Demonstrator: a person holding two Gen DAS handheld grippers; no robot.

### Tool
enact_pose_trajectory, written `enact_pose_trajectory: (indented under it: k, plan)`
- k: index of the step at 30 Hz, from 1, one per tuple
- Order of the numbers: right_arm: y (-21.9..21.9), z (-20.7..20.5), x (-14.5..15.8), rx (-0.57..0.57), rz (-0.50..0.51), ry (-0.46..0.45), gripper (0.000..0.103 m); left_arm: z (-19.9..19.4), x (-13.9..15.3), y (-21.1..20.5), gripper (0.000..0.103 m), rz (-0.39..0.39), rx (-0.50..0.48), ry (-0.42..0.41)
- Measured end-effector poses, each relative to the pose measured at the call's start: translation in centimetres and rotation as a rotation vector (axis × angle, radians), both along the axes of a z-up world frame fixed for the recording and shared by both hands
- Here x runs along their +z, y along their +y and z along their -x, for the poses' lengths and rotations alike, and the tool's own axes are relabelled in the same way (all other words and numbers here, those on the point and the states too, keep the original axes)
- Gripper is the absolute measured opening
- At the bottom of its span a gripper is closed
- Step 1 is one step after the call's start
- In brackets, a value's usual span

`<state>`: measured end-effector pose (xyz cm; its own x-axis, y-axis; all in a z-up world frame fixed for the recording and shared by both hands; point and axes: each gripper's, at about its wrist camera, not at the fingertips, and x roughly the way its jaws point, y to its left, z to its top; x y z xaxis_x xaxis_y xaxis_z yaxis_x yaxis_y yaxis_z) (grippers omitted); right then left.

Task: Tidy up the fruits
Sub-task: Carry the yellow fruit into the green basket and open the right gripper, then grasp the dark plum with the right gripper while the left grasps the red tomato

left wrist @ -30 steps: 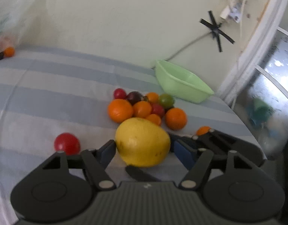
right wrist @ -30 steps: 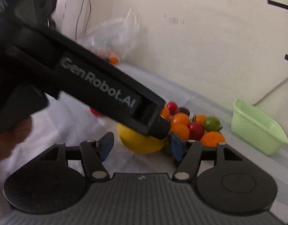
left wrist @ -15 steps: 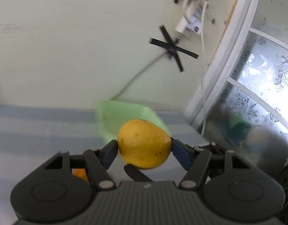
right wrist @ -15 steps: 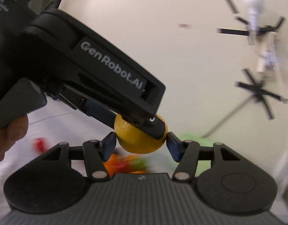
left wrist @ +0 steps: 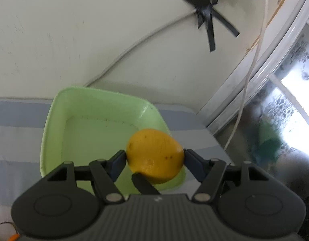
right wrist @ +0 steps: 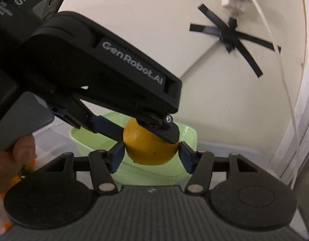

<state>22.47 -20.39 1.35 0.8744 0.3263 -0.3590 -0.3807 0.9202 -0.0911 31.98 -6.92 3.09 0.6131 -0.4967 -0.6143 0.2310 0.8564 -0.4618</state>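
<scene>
The large yellow oval citrus fruit [left wrist: 155, 155] is gripped between the blue pads of the left tool [left wrist: 155, 157], one pad pressed against each side, and is held in the air. In the right wrist view the same fruit [right wrist: 148, 150] is seen between the blue pads of the right tool [right wrist: 151, 154]; the left pad meets its side, while at the right pad contact cannot be told for certain, since one black finger of the left tool [right wrist: 160, 129] lies across the top of the fruit there. The right tool's jaws stand at mid width around the fruit. A thin black bar [left wrist: 144, 183] of the right tool is visible below the fruit in the left wrist view. The fruit is positioned above the near right corner of the pale green square plastic basin [left wrist: 60, 108], which rests on the desk covered by a grey and blue striped cloth [left wrist: 13, 140]. The interior of the basin shows only its floor and walls. A thumb of the person's left hand [right wrist: 21, 150] is visible on the grey handle at the left edge of the right wrist view. Behind the basin, a cream wall [left wrist: 74, 30] carries a white cable [left wrist: 134, 44] fixed by crossed strips of black tape [left wrist: 205, 14]. A white window frame [left wrist: 261, 76] runs along the right.
</scene>
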Motion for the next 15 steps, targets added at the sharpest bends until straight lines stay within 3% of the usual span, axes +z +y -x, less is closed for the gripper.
enact_pose_trajectory:
  k: [4,7,12,15]
  plan:
    - [0.2,1.3,-0.4,0.010,0.008,-0.044,0.063,0.5,0.2,-0.1,0.065,-0.020,0.005,-0.014]
    - [0.4,2.5,0.0,0.013,0.026,-0.079,0.062,2.4,2.3,0.9,0.065,0.011,0.010,-0.060]
    - [-1.2,6.0,2.3,0.060,-0.066,-0.071,0.061,10.7,7.7,5.8,0.065,0.087,0.011,-0.222]
    - [-2.6,10.1,3.2,0.095,-0.148,-0.050,0.057,17.2,9.3,9.7,0.072,0.071,0.058,-0.310]
